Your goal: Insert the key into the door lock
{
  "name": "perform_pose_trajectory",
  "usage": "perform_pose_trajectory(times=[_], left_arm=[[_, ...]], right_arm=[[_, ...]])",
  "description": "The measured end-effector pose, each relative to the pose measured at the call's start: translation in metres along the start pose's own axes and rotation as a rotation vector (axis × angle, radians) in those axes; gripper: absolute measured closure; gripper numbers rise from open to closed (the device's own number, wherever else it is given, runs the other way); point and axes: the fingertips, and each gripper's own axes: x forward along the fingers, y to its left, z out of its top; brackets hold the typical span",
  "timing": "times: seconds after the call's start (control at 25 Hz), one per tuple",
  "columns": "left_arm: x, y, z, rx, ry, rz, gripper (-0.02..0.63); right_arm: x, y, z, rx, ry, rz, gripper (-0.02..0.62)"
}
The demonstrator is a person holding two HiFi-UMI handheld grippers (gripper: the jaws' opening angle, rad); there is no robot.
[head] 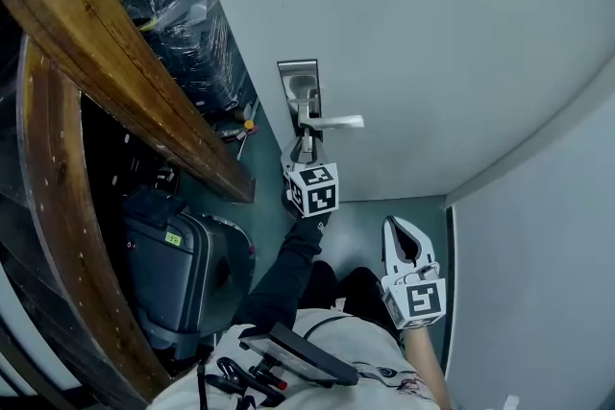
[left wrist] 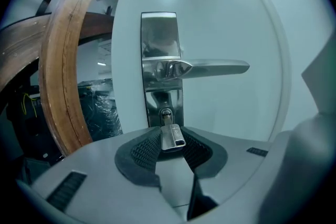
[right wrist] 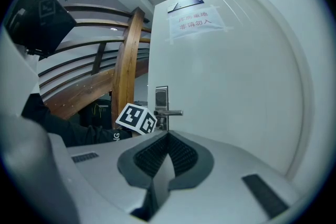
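Observation:
A silver lock plate (head: 299, 82) with a lever handle (head: 332, 121) sits on the white door (head: 432, 34). My left gripper (head: 306, 147) is right at the plate, below the handle. In the left gripper view its pads (left wrist: 144, 148) are shut on the flat silver head of a key (left wrist: 172, 136). The key's blade runs forward to the keyhole (left wrist: 166, 113) under the handle (left wrist: 210, 67); how deep it sits I cannot tell. My right gripper (head: 399, 228) hangs back from the door, low and to the right, shut with nothing between its pads (right wrist: 181, 152).
A curved wooden rail (head: 115, 62) runs along the left. Below it stand a dark suitcase (head: 178, 274) and plastic-wrapped goods (head: 187, 24). A grey wall (head: 538, 283) meets the door at the right. A paper notice (right wrist: 197, 21) is stuck high on the door.

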Motion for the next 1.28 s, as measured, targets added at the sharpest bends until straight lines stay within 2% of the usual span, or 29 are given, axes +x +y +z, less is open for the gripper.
perform_pose_trajectory(times=[0.48, 0.6, 0.68, 0.84, 0.88, 0.92, 1.08, 1.28], left_arm=[[0.038, 0.004, 0.012, 0.006, 0.001, 0.030, 0.489], [0.040, 0.003, 0.014, 0.000, 0.017, 0.004, 0.489], [0.021, 0.003, 0.009, -0.006, 0.028, -0.017, 0.439], [-0.069, -0.011, -0.005, -0.078, 0.002, -0.106, 0.439], [-0.096, -0.018, 0.002, -0.076, -0.020, -0.131, 0.460], [-0.122, -0.024, 0.012, -0.068, -0.042, -0.151, 0.603], [-0.196, -0.043, 0.056, -0.079, -0.071, -0.203, 0.604], [-0.220, -0.035, 0.115, -0.073, -0.151, -0.198, 0.604]], right_arm=[[-0.016, -0.025, -0.023, 0.035, 0.029, -0.054, 0.590], [-0.018, -0.030, -0.017, 0.036, 0.018, -0.045, 0.589], [-0.020, -0.029, -0.006, 0.037, 0.004, -0.043, 0.589], [-0.021, -0.019, 0.038, 0.034, -0.013, -0.032, 0.589], [-0.020, -0.017, 0.051, 0.033, -0.022, -0.026, 0.589], [-0.019, -0.016, 0.066, 0.034, -0.034, -0.021, 0.589], [-0.019, -0.011, 0.127, 0.042, -0.072, -0.017, 0.589], [-0.010, -0.003, 0.167, 0.040, -0.113, -0.006, 0.589]])
